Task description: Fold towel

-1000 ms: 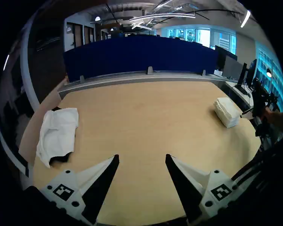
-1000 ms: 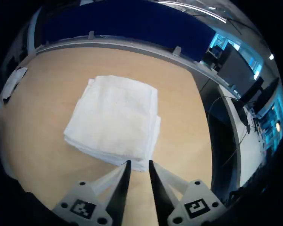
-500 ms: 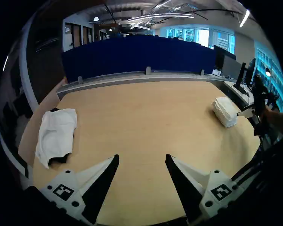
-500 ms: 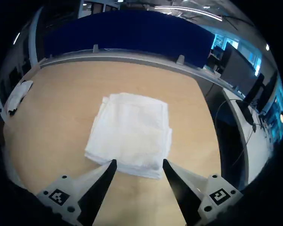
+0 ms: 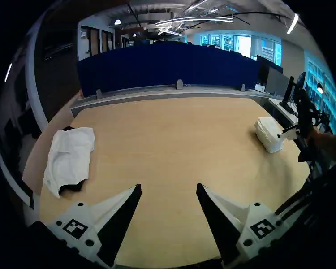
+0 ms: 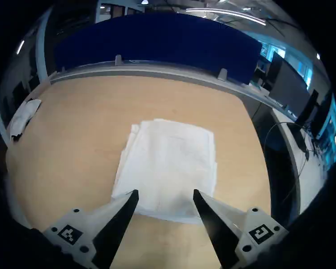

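Observation:
A crumpled white towel (image 5: 69, 154) lies on the left of the wooden table (image 5: 177, 134), partly over something dark. My left gripper (image 5: 168, 186) hovers open over the near table edge, holding nothing. A neatly folded white towel stack (image 5: 268, 132) rests at the far right, with the other gripper (image 5: 288, 133) beside it. In the right gripper view that folded stack (image 6: 170, 161) lies flat just ahead. My right gripper (image 6: 164, 192) is open, its fingertips (image 6: 131, 195) spread over the stack's near edge. The crumpled towel (image 6: 24, 114) is at the far left.
A blue partition (image 5: 168, 62) and a grey rail (image 5: 168, 93) run along the table's far side. Monitors and cables (image 6: 298, 112) stand past the right edge. A hand (image 5: 324, 140) holds the right gripper. Bare wood spans the space between the two towels.
My right gripper went from nearly shut at the folded towel's near edge to open and drew back slightly. The left gripper has barely moved.

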Demonstrator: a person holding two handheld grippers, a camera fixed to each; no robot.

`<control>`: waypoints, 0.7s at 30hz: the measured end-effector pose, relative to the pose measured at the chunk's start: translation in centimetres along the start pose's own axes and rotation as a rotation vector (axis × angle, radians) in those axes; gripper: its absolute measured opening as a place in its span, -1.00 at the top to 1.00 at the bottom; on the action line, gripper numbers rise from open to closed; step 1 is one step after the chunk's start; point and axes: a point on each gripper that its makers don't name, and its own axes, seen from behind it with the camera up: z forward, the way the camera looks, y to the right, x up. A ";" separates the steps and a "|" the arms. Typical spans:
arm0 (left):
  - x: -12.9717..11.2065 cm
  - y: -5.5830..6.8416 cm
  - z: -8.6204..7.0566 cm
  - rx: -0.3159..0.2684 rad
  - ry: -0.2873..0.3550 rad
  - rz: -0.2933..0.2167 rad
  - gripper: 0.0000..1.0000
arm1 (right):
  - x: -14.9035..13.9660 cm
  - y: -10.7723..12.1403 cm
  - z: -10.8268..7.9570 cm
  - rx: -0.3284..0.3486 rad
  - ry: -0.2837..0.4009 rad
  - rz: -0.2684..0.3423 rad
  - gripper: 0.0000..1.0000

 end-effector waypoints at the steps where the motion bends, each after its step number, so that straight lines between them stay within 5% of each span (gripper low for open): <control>1: 0.0 0.0 0.0 0.001 0.000 0.000 -0.82 | -0.2 0.0 0.2 0.000 -0.005 0.002 -0.89; 12: -0.3 -0.2 -0.3 0.008 -0.007 0.002 -0.82 | -2.5 0.1 2.1 -0.008 -0.044 0.051 -0.89; 21: -0.1 -0.1 -0.1 0.005 -0.005 0.000 -0.82 | -0.4 0.1 1.3 -0.012 0.005 0.061 -0.89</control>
